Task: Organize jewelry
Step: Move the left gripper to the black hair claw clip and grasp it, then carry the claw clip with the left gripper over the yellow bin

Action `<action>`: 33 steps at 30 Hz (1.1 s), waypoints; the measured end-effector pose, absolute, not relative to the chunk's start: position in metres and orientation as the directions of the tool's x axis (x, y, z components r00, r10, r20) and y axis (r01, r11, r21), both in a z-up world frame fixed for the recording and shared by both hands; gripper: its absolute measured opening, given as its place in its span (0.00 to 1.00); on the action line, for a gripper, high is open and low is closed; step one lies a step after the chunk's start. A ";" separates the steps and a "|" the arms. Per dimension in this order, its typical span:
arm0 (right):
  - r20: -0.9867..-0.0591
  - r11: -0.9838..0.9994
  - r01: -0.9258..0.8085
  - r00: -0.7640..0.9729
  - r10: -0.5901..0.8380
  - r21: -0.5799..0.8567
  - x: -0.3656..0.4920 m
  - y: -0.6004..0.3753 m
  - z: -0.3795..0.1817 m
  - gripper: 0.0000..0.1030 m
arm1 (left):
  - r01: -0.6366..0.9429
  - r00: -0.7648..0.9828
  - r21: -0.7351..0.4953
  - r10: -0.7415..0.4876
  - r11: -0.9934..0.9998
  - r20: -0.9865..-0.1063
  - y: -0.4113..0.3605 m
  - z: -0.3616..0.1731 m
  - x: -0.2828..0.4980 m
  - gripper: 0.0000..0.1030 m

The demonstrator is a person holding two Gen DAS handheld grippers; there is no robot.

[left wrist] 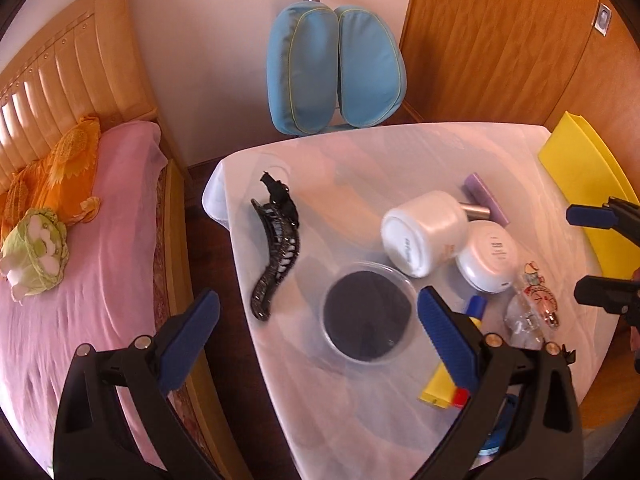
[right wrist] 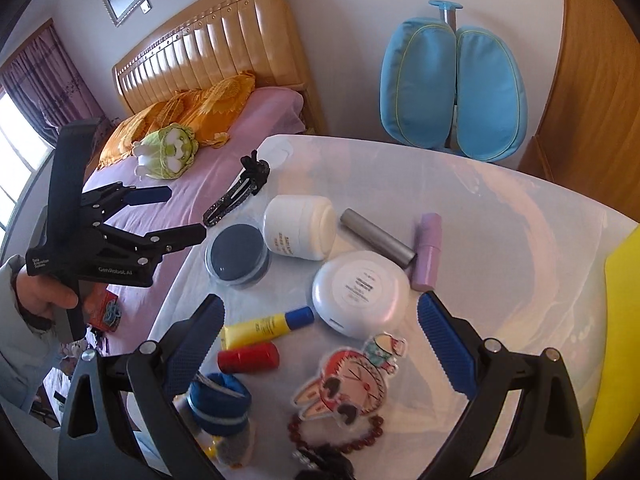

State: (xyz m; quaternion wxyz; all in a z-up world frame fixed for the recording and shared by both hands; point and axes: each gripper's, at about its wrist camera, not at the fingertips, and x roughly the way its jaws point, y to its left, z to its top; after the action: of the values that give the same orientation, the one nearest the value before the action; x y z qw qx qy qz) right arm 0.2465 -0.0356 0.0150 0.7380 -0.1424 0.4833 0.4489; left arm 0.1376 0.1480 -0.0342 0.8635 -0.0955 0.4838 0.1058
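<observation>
Bedroom setting: white table (right wrist: 500, 216) stood beside a bed w/ pink sheet (right wrist: 224, 156). You held the left gripper (right wrist: 176, 214) off the table's edge, jaws spread, nothing between; "GenRobot.AI" read on its body. Your right gripper (right wrist: 320, 336) hovered over the clutter, jaws spread wide too, empty. Red bead bracelet (right wrist: 368, 436) lay at the near edge, partly under a cartoon rabbit sticker (right wrist: 344, 384). Black hair clip (left wrist: 276, 248) lay apart, far left. Cream jar (right wrist: 300, 232) label too blurred to read.
</observation>
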 end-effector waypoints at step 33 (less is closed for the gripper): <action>-0.895 0.621 -0.759 0.121 0.430 0.196 0.239 0.010 -0.003 0.95 | -0.041 0.566 -0.116 -0.073 0.992 -0.821 0.179 -0.059 0.164 0.23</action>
State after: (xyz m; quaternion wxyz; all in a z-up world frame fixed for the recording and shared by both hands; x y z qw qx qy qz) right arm 0.2394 0.0104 -0.0027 0.7320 -0.1567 0.5240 0.4061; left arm 0.1640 0.1794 -0.0588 0.8827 -0.0609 0.4659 -0.0092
